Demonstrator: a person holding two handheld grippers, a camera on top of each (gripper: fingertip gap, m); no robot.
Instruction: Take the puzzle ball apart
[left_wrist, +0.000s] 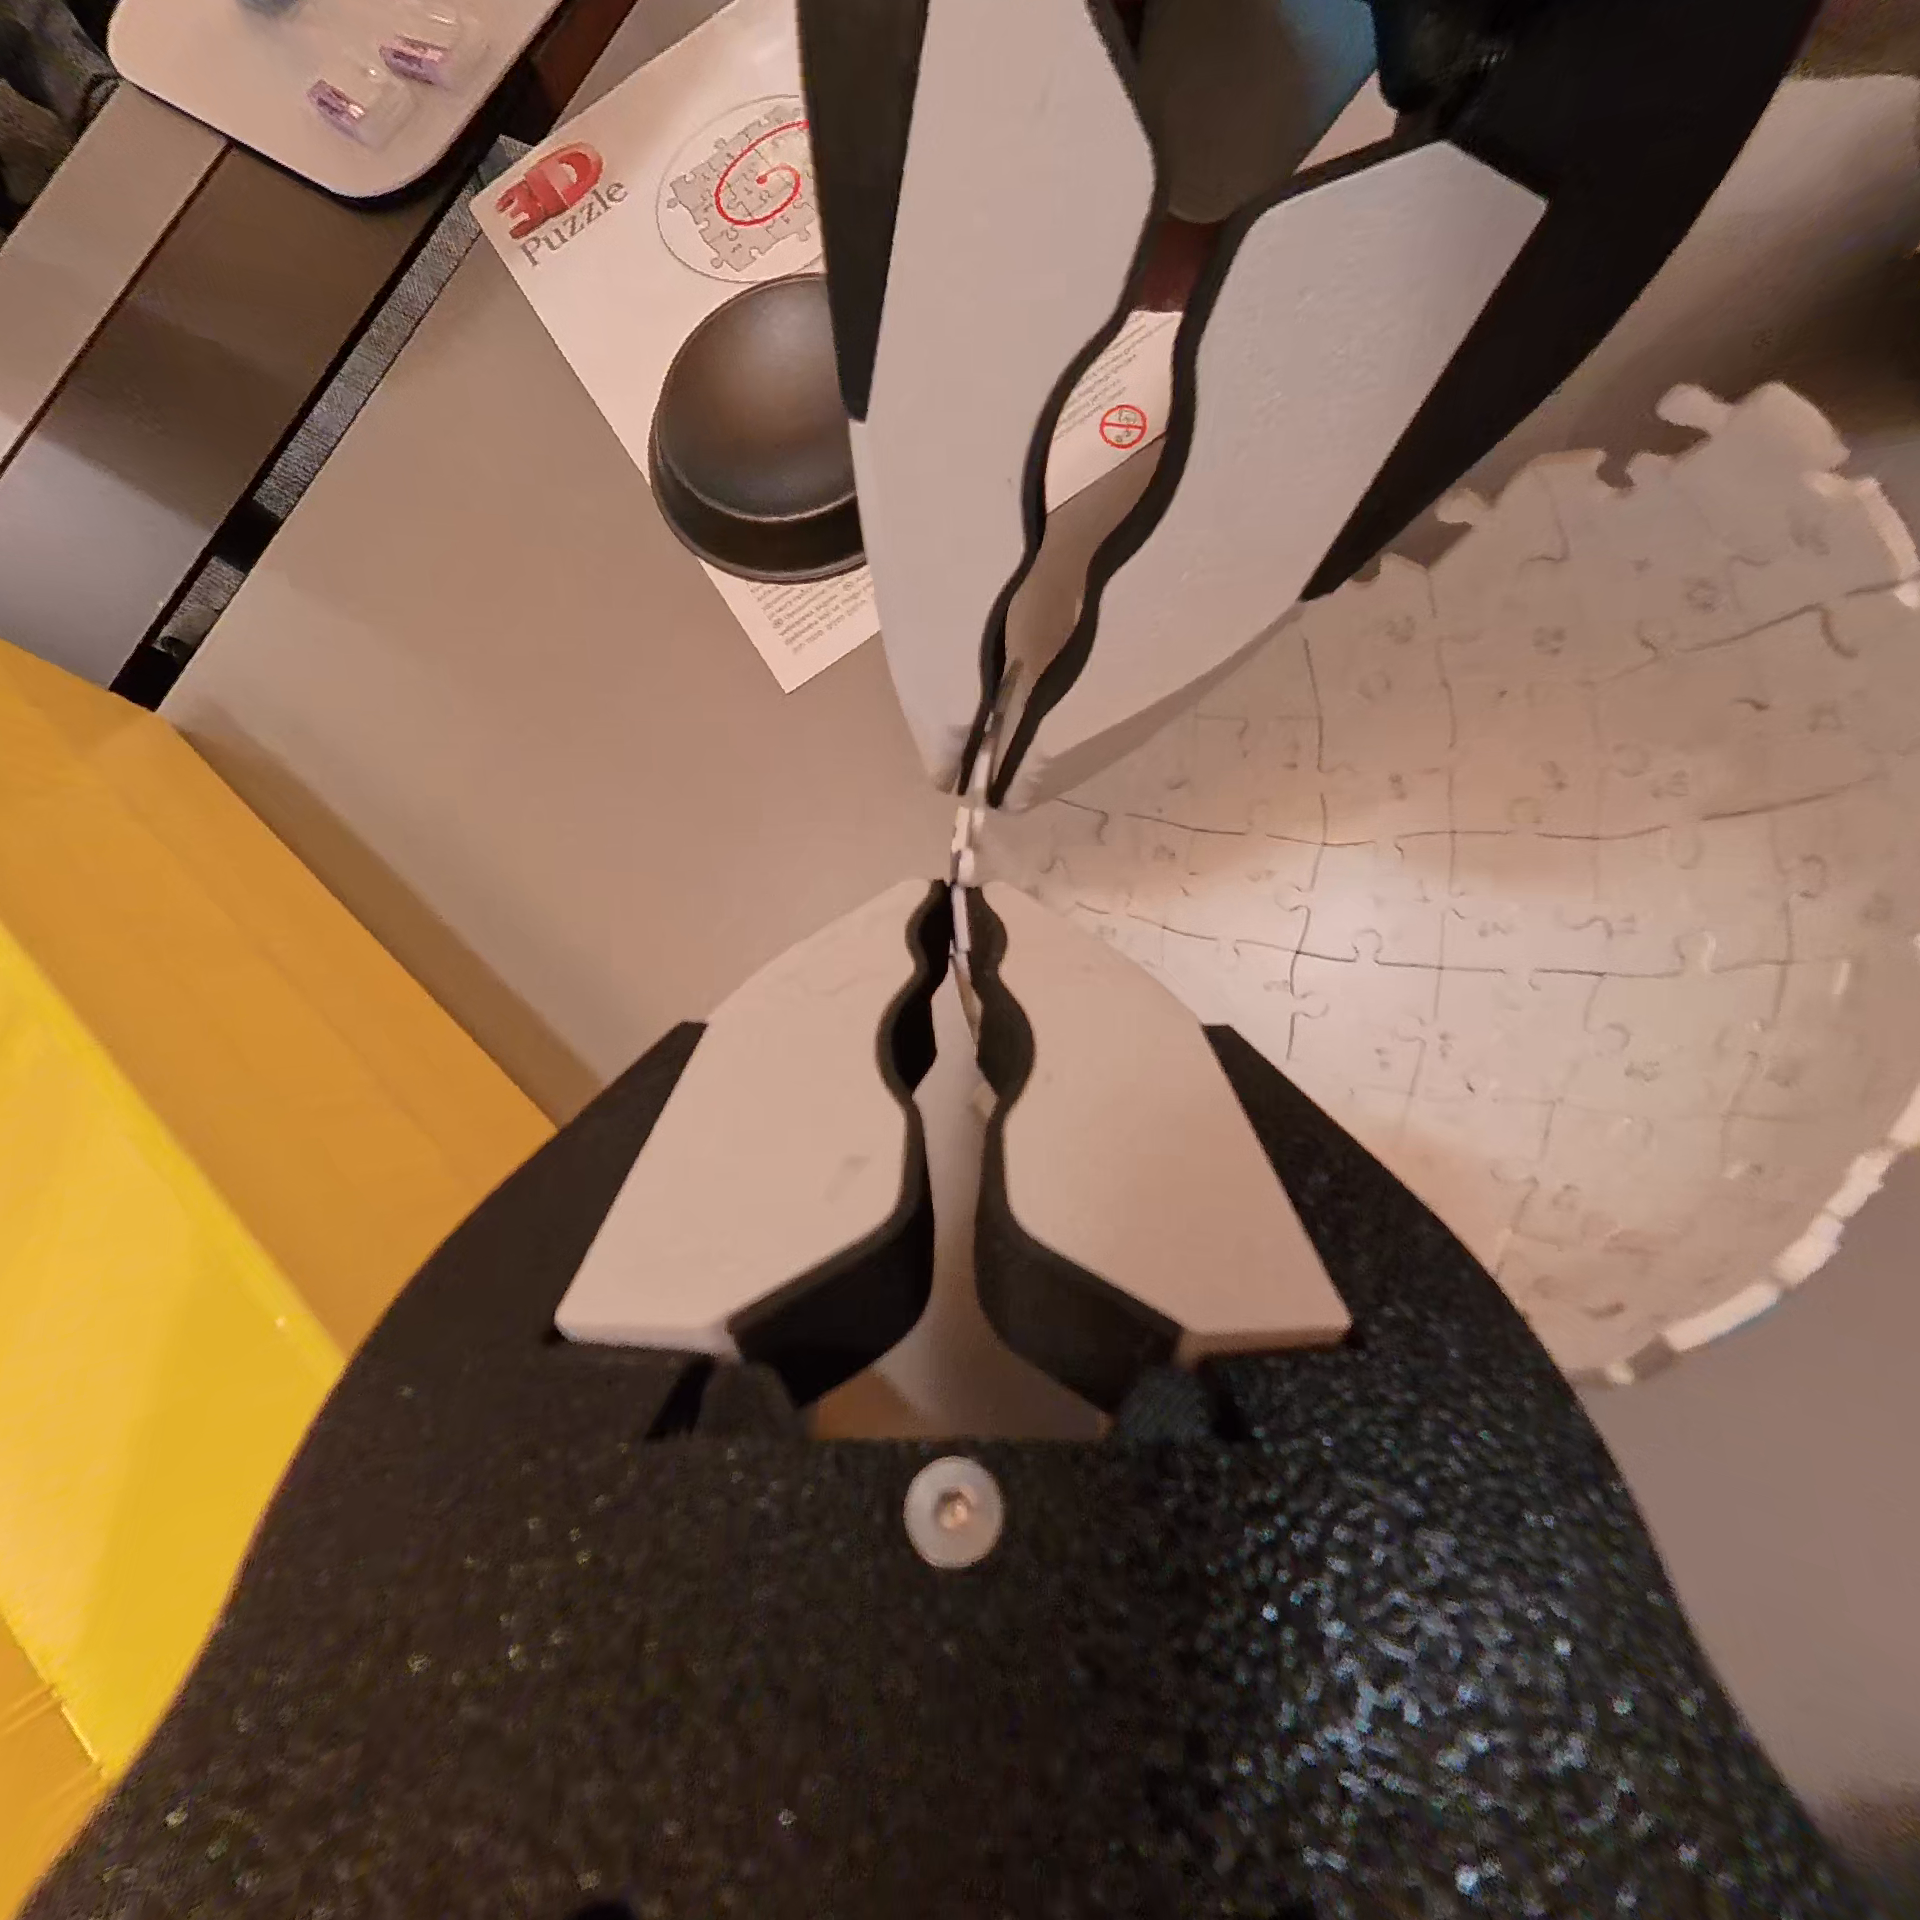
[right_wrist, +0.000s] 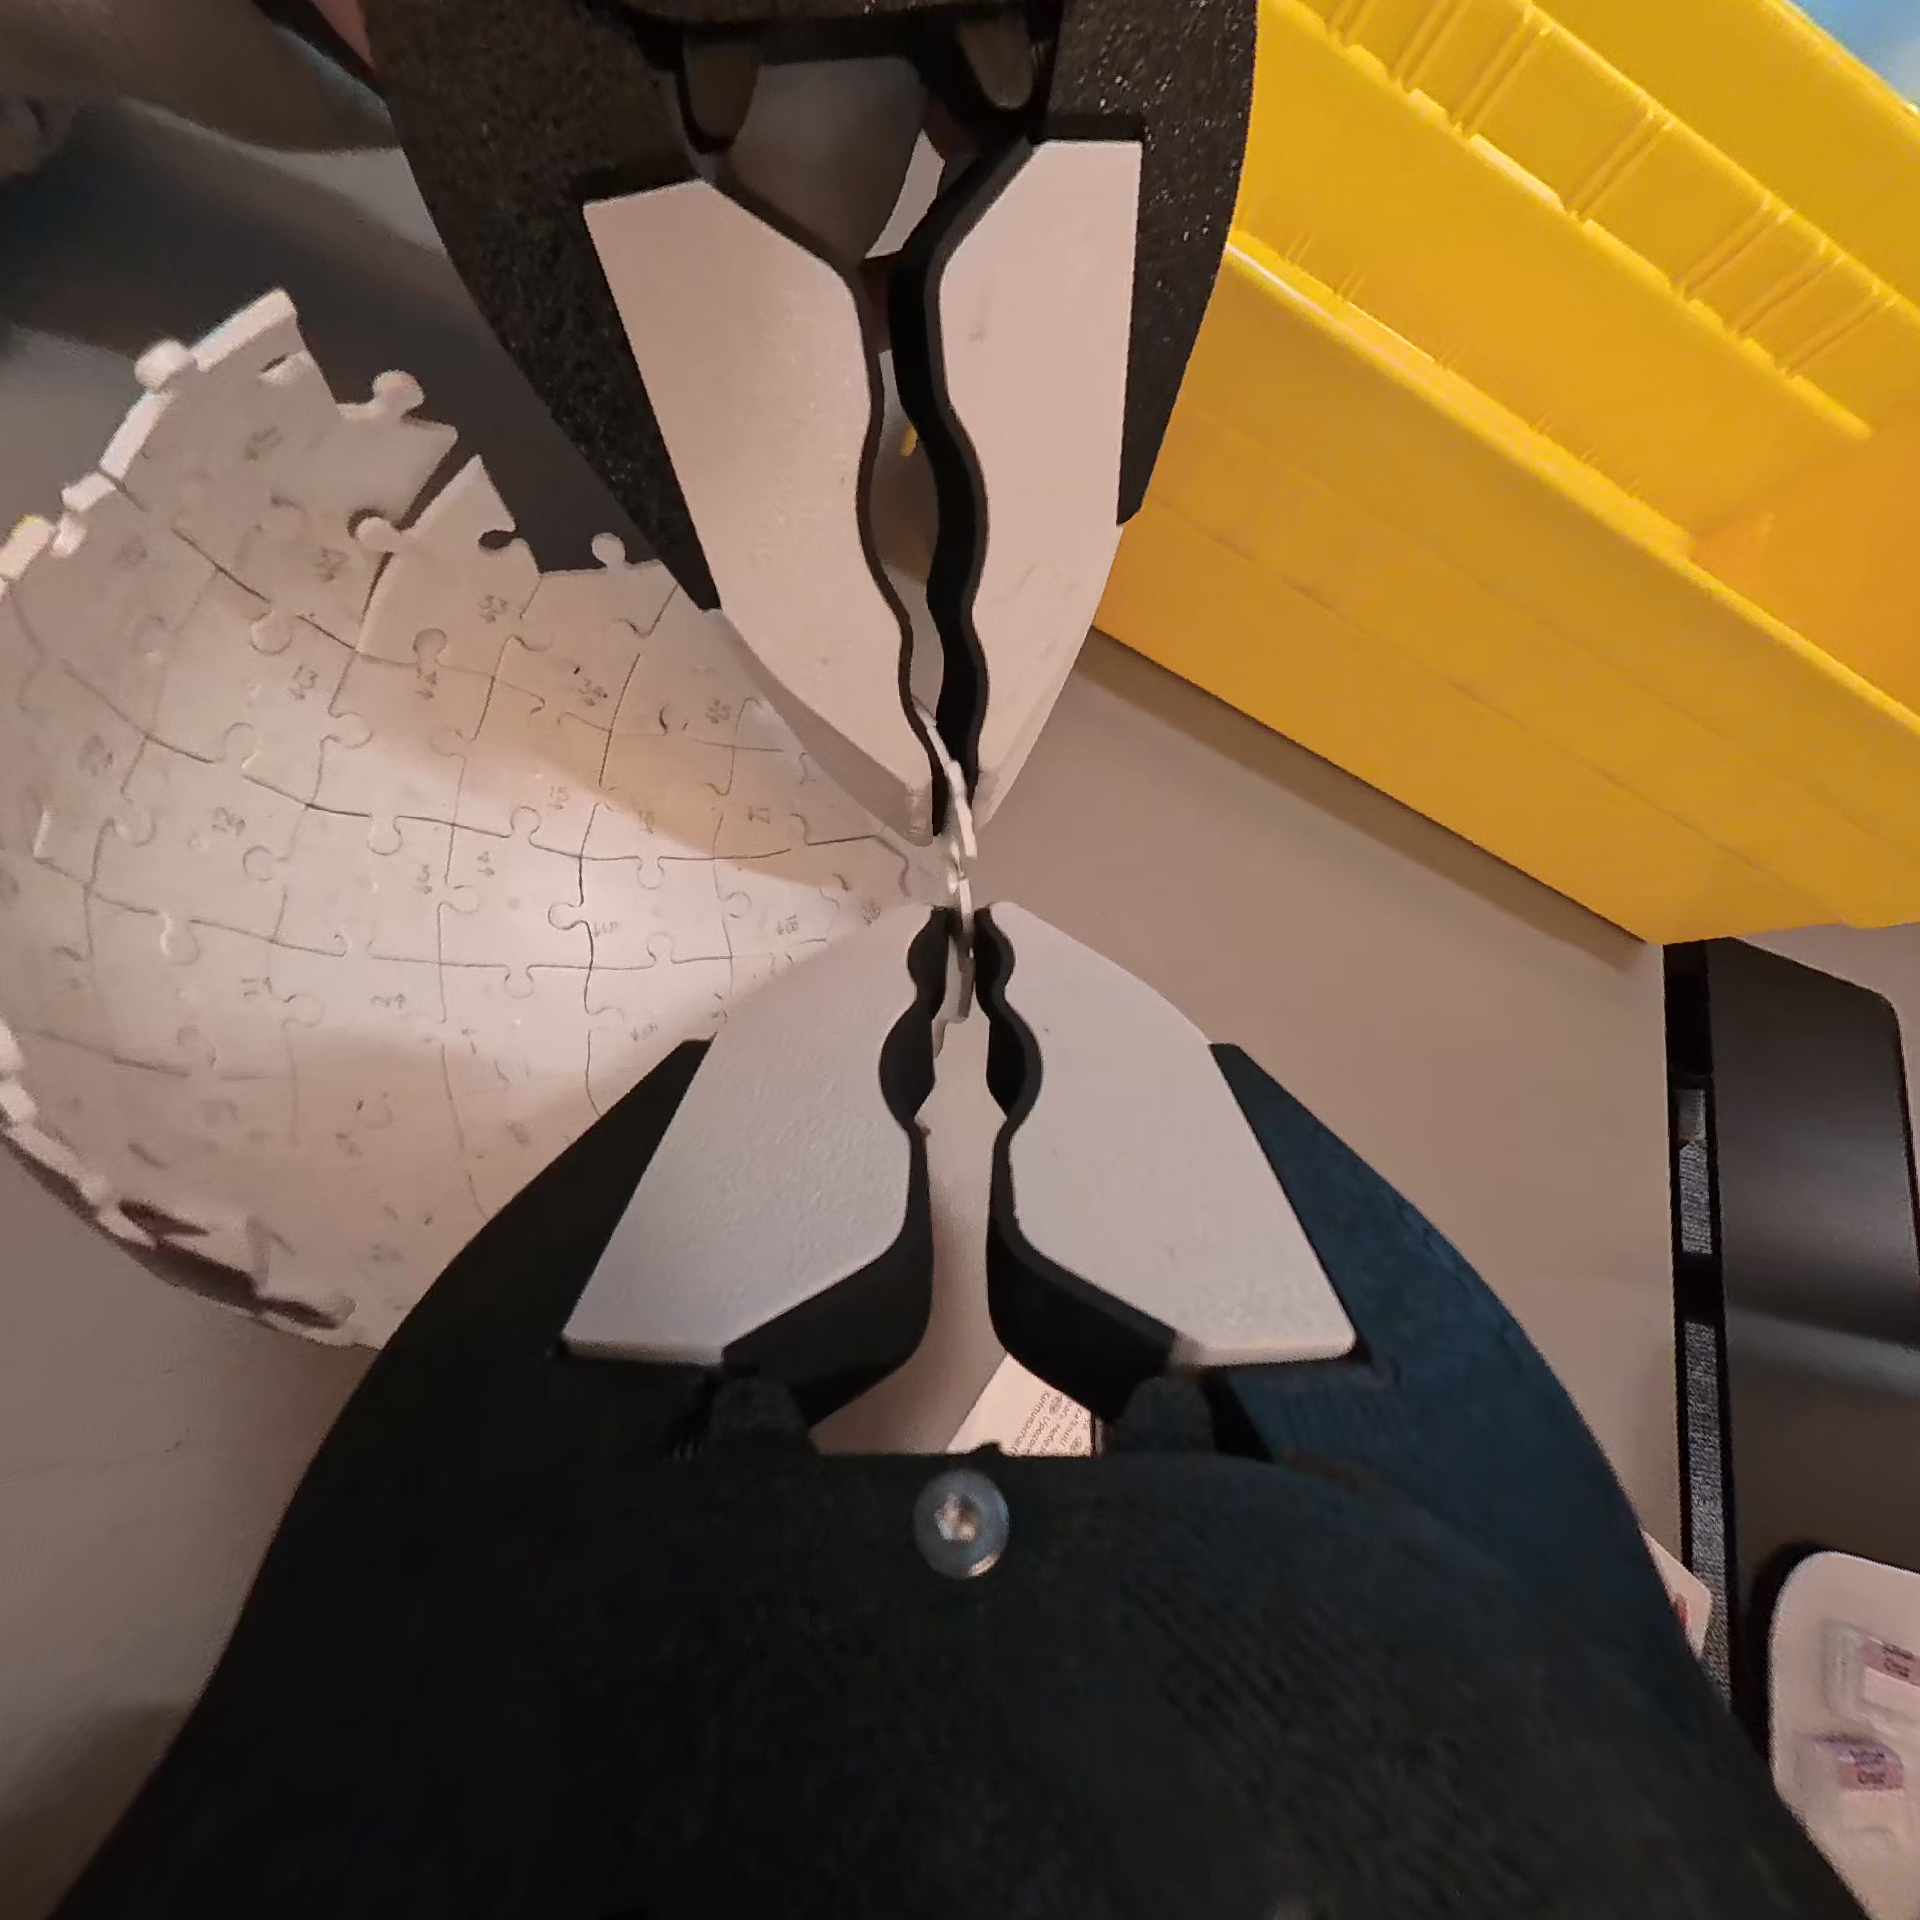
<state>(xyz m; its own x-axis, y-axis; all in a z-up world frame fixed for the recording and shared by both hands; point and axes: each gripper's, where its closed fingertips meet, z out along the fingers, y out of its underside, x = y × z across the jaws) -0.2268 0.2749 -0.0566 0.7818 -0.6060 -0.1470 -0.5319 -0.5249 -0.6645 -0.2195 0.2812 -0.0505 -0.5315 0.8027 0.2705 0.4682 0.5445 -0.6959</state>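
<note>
Item: puzzle ball (left_wrist: 1507, 914), white, partly dismantled. What remains is an open bowl-shaped shell of interlocked pieces, hollow side up, with a ragged, knobbed rim. It lies on the grey surface (left_wrist: 499, 790), right of the jaws in the left wrist view and left of them in the right wrist view (right_wrist: 312, 862).

Left gripper (left_wrist: 961, 914): jaws closed on the near edge of the shell, pinching the thin rim seen edge-on between the tips.

Right gripper (right_wrist: 961, 935): jaws likewise closed on the same stretch of rim. It enters from the far side (left_wrist: 987, 769), tip to tip with the left gripper (right_wrist: 951, 800); a short length of rim shows between the two pairs of tips.

Key relation: the rim edge runs in line with both grippers' fingers, and the bulk of the shell spreads to one side of that line. Both grippers sit equally near the seam. Judged next move: drawing or bending the grips apart to break a joint between adjacent pieces.

Other items: yellow bin (right_wrist: 1558, 416), opposite side from the shell; printed leaflet (left_wrist: 665, 312) picturing a dark dome, at the far end; white tray (left_wrist: 343, 94) with small purple-capped items, far left.
</note>
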